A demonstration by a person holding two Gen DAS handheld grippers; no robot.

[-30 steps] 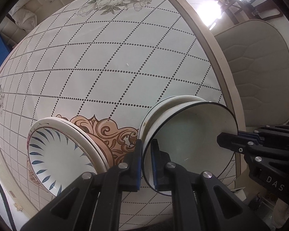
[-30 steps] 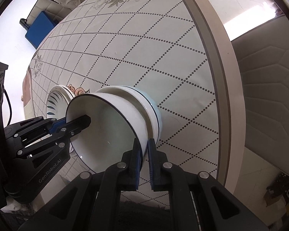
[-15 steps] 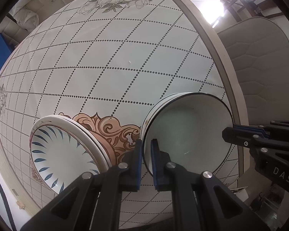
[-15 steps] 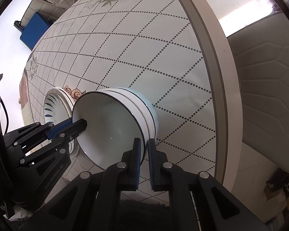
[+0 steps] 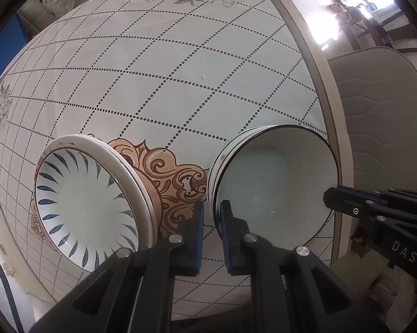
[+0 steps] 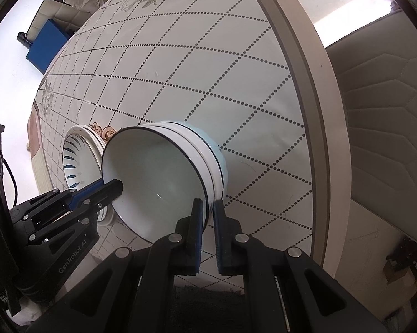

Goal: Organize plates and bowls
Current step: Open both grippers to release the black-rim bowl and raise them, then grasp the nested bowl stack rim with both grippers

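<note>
A white bowl with a dark rim (image 5: 275,186) sits nested on a stack of like bowls (image 6: 208,149) near the table's right edge. My left gripper (image 5: 211,211) straddles its left rim, jaws slightly parted around it. My right gripper (image 6: 207,211) is closed on the opposite rim and shows in the left wrist view (image 5: 329,195). The left gripper shows in the right wrist view (image 6: 116,187) at the bowl's far rim. A stack of plates with blue leaf marks (image 5: 89,211) stands to the left of the bowls.
The round table (image 5: 313,63) has a white cloth with a dotted diamond grid and a beige rim. A padded grey chair (image 5: 380,116) stands beyond the right edge. A blue box (image 6: 46,45) lies on the floor far off.
The bowl held by both grippers has come down from a tilted, raised position and now sits nested in the bowl stack. The left jaws have parted slightly.
</note>
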